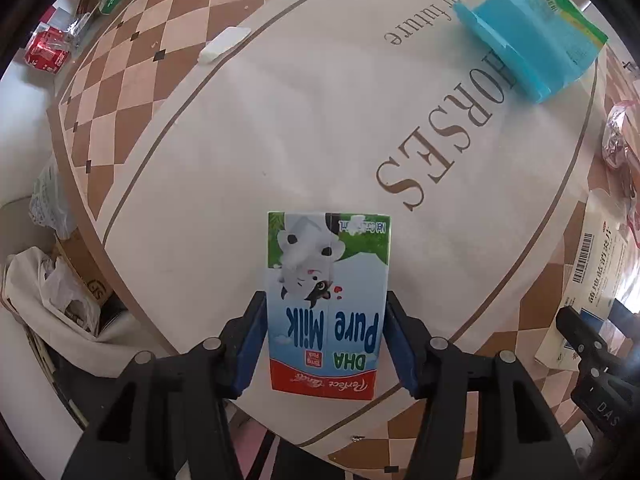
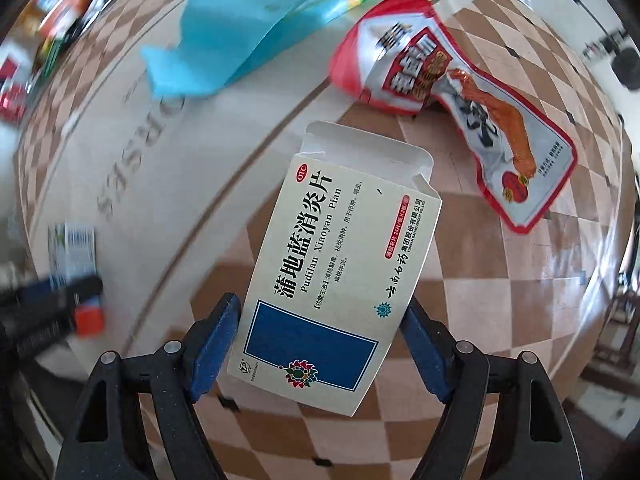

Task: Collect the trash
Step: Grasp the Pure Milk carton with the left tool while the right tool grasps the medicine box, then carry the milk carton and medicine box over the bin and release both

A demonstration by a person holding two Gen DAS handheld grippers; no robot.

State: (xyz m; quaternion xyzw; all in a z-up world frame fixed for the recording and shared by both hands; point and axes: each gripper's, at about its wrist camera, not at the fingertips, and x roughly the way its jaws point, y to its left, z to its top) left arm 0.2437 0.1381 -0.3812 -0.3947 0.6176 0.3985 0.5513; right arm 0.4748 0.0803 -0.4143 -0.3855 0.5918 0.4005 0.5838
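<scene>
currently i am clamping the left tongs (image 1: 325, 340) on the light, crushable milk carton (image 1: 327, 304) sidewalls; the right tongs (image 2: 320, 344) are pinching the flimsy medicine box (image 2: 336, 276) edges.

The milk carton (image 1: 327, 304) is white and pale blue with a green top, a red base band, blue lettering and a black-and-white cow. The medicine box (image 2: 336, 276) is cream with a dark blue panel and black print. The snack pouch (image 2: 460, 108) is red and silver with an orange chicken foot. The wrapper (image 1: 532, 28) is turquoise, edged green. The table (image 1: 280, 128) is cream at its centre, brown-and-tan checked toward its edges. Both grippers' pads (image 1: 250, 344) are blue.
</scene>
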